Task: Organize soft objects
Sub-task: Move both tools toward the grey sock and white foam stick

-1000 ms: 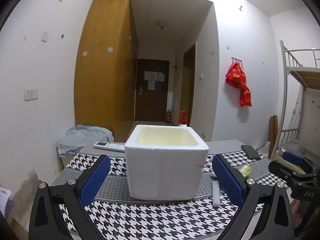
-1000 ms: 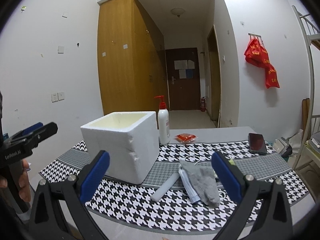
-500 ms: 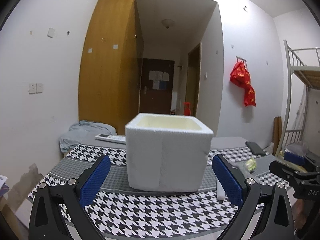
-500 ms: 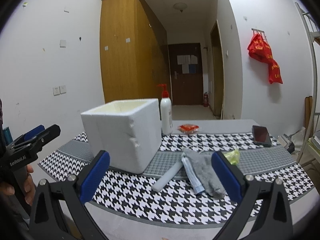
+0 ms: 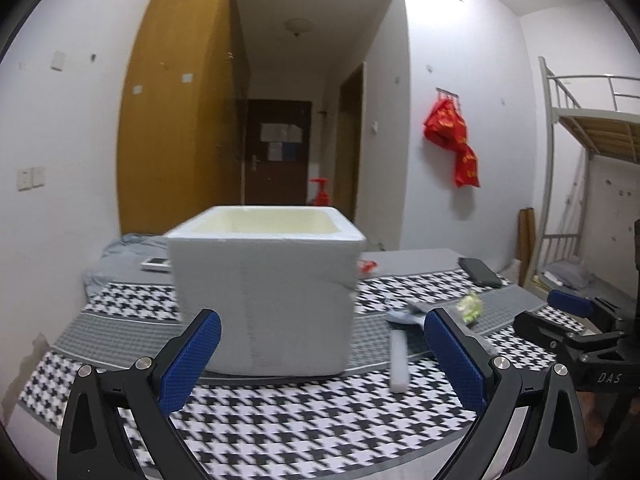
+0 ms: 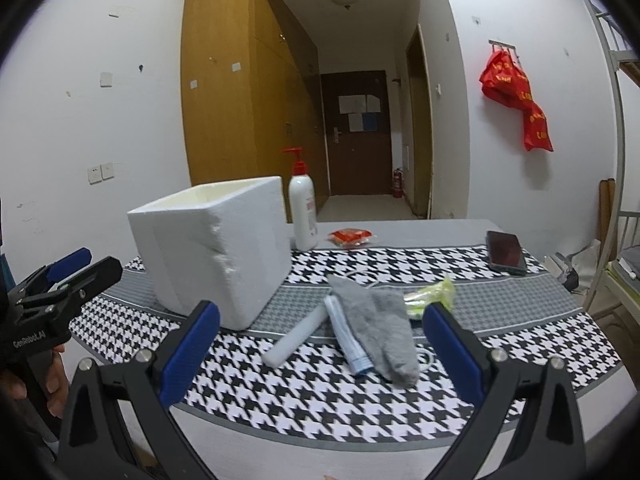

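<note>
A white foam box [image 6: 216,256] with an open top stands on the houndstooth table; it also shows in the left wrist view [image 5: 264,292]. To its right lie a grey sock [image 6: 380,332], a folded light-blue cloth [image 6: 346,336], a white foam stick [image 6: 296,334] and a yellow-green wrapper [image 6: 432,296]. My right gripper [image 6: 320,356] is open and empty, in front of these items. My left gripper [image 5: 320,360] is open and empty, in front of the box. The stick [image 5: 398,360] and wrapper [image 5: 470,306] show in the left wrist view too.
A white pump bottle [image 6: 303,216] with a red top stands behind the box. A red packet [image 6: 350,237] and a black phone [image 6: 506,252] lie at the back. A remote [image 5: 156,263] and grey cloth [image 5: 120,256] lie back left. The table [image 6: 360,400] front edge is close.
Both grippers have moved lower and a little closer to the table. The left view has swung left, so the box sits more central. Both grippers stay open.
</note>
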